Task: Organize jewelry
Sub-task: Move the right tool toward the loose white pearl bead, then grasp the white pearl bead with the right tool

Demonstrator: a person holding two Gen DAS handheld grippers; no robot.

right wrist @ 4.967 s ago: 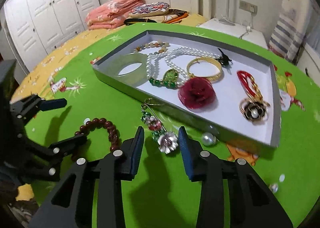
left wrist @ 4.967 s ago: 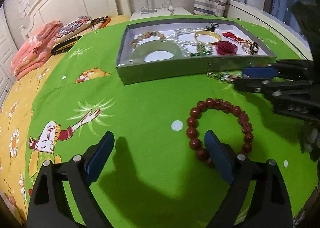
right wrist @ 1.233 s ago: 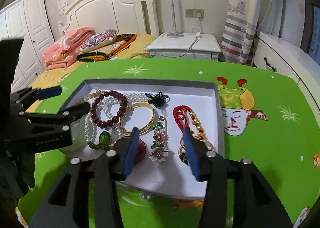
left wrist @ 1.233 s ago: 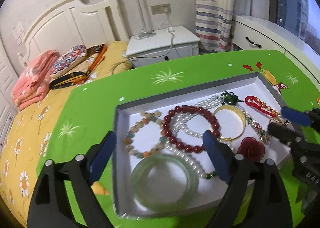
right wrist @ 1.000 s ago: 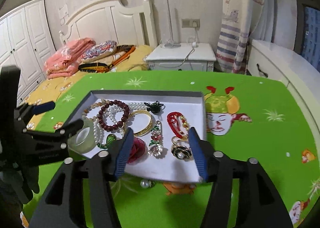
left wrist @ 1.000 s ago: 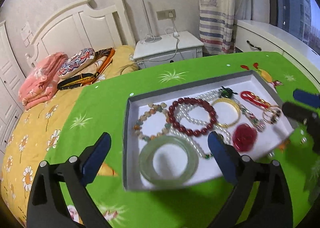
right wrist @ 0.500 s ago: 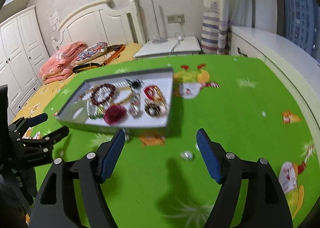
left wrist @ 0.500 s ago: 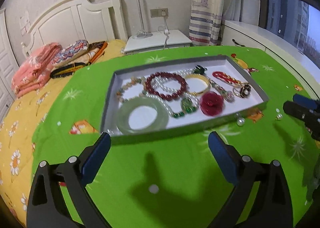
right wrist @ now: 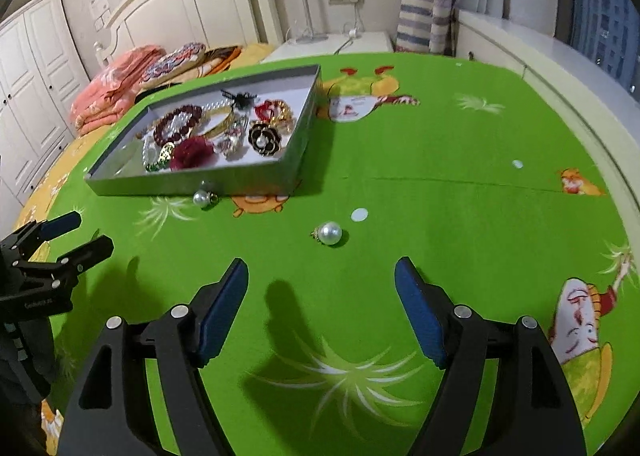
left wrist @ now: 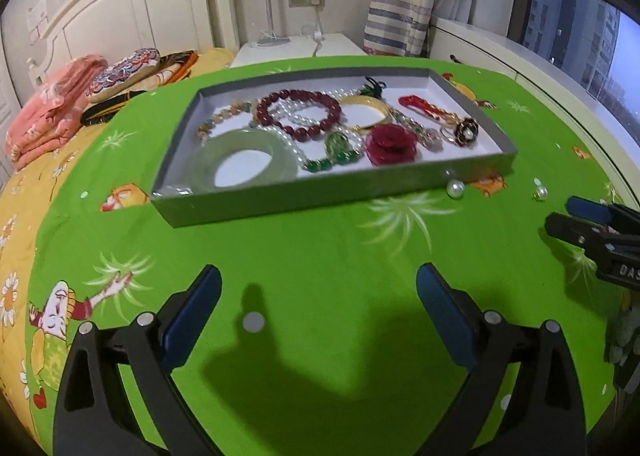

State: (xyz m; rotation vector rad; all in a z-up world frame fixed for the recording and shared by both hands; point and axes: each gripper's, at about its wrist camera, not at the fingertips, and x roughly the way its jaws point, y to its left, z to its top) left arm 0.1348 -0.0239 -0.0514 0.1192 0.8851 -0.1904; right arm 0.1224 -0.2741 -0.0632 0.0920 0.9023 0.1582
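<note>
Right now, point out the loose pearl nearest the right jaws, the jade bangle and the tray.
loose pearl (right wrist: pixel 330 233), right wrist view, centre of bead
jade bangle (left wrist: pixel 280 151), left wrist view, right side of ring
tray (left wrist: pixel 320 194), left wrist view, near outer wall

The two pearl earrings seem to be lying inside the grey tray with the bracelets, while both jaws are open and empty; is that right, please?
Not quite: the two pearl earrings lie on the green cloth outside the grey tray, as the right wrist view shows. Both jaws are open and empty.

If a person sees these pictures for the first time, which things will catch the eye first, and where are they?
The bright green cartoon tablecloth fills both views. On it stands a grey tray crowded with jewelry, where the dark red bead bracelet and the pale green bangle stand out. Two loose pearl earrings lie outside the tray: one beside its front wall, one just ahead of the open right gripper.
</note>
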